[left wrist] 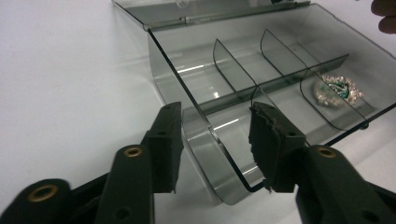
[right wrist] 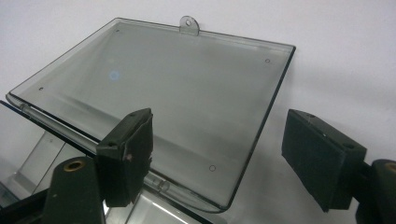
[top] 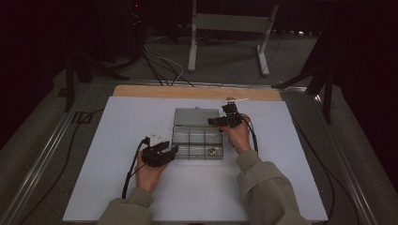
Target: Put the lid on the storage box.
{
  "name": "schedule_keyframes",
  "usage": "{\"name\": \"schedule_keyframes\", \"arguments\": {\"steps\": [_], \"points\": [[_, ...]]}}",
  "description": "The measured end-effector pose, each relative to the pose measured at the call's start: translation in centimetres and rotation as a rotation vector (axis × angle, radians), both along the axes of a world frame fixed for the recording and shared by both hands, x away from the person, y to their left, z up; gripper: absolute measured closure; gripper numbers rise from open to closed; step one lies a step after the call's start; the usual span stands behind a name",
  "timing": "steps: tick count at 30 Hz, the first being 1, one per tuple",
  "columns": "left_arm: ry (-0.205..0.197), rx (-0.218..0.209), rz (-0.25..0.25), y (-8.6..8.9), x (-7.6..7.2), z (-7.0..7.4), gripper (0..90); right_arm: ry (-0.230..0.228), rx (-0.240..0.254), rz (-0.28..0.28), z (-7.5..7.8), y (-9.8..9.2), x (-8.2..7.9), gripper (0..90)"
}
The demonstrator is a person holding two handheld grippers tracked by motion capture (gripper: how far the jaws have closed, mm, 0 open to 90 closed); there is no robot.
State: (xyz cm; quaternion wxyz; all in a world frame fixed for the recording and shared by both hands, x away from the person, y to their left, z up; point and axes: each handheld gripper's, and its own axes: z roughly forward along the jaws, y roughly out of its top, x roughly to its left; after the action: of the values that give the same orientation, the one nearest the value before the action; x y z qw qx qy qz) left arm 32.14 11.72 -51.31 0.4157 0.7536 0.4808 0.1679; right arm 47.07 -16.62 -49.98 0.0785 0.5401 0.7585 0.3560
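Clear compartment box point(top: 198, 139) lies open mid-desk point(top: 117, 187). Left gripper point(left wrist: 215, 149) fingers straddle its near corner wall, not yet pinching; right gripper point(right wrist: 217, 156) fingers stand spread over the lid point(right wrist: 177, 93). Judged step: steadying the box before closing the lid.

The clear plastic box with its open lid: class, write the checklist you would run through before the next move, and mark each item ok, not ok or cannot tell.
1. Lid lies open and flat on the table: ok.
2. Box corner wall sits between the left gripper jaws: ok.
3. Left pads press on that wall: cannot tell.
4. Right gripper straddles the lid's edge, with no pad touching it: ok.
5. Jewelled brooch lies inside one compartment, clear of both grippers: ok.
6. Other compartments in sight hold nothing: ok.
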Motion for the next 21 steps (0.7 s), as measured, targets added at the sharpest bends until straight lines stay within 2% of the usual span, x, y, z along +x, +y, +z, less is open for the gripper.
{"name": "schedule_keyframes", "arguments": {"steps": [1, 3, 6, 8, 12, 15, 17, 21], "points": [[0.011, -0.009, -0.005, 0.02, 0.06, -0.09, 60.6, 0.022, 0.013, -0.008, -0.31, 0.01, 0.13, 22.0], [0.011, -0.009, -0.005, 0.02, 0.06, -0.09, 61.6, 0.025, 0.018, -0.008, -0.35, 0.02, 0.15, 22.0], [0.024, 0.002, -0.009, -0.08, 0.15, -0.28, 65.9, 0.061, 0.041, -0.015, -0.60, 0.14, 0.30, 22.4], [0.027, 0.001, -0.009, -0.02, 0.16, -0.29, 68.0, 0.070, 0.052, -0.017, -0.64, 0.13, 0.32, 23.4], [0.031, -0.002, -0.008, 0.02, 0.19, -0.31, 68.5, 0.117, 0.101, -0.024, -0.76, -0.02, 0.52, 27.6], [0.036, -0.005, -0.009, 0.09, 0.24, -0.31, 68.6, 0.135, 0.118, -0.028, -0.80, -0.11, 0.61, 29.1], [0.037, -0.005, -0.009, 0.08, 0.25, -0.32, 68.7, 0.164, 0.154, -0.025, -0.98, -0.29, 0.77, 29.9], [0.038, -0.006, -0.008, 0.08, 0.28, -0.33, 68.8, 0.180, 0.172, -0.024, -1.09, -0.35, 0.88, 30.4]]}}
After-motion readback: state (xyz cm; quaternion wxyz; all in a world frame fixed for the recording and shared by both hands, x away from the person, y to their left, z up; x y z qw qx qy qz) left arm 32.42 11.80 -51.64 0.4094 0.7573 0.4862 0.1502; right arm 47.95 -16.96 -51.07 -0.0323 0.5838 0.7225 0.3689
